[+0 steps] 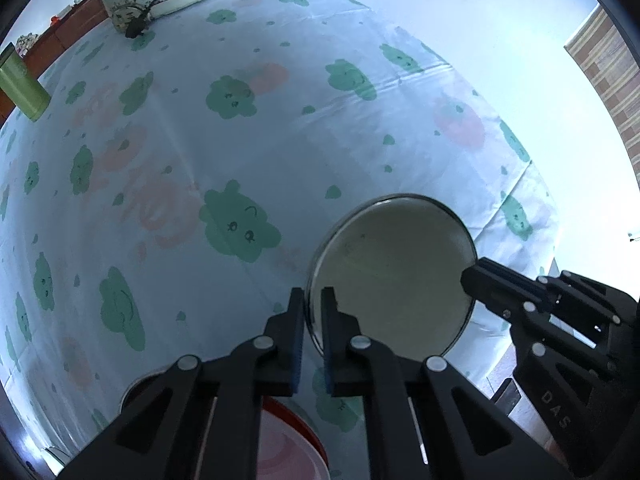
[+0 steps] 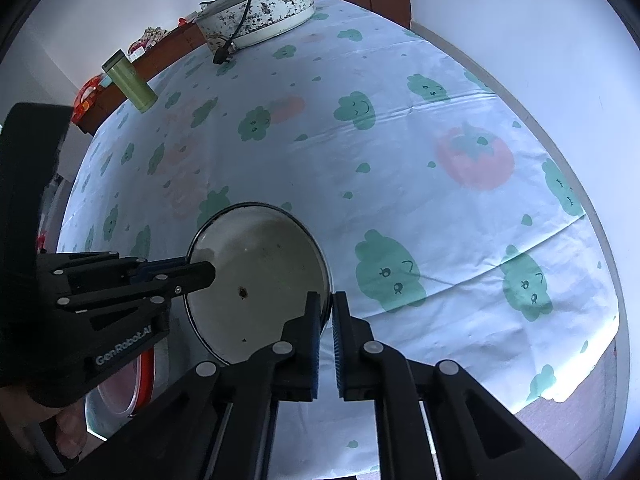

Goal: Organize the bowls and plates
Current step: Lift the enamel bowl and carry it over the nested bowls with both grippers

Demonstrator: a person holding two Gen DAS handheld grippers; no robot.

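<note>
Two grippers are clamped on one plate [image 1: 394, 268]: left gripper [image 1: 313, 312] is pinched on its left rim, right gripper [image 2: 327, 312] on the opp. rim. Plate is held just above the cloth-covered surface [image 2: 400, 140], w/ a red-rimmed dish [image 1: 292, 448] lying below-left.

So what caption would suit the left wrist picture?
Both tools, left and right, clamp opposite rims of a metal plate above a patterned tablecloth.

One enamel plate [image 1: 394, 276], one red-rimmed bowl [image 1: 294, 446], one speckled pot [image 2: 260, 14], one green cup [image 2: 130, 82], perhaps more crockery hidden.
</note>
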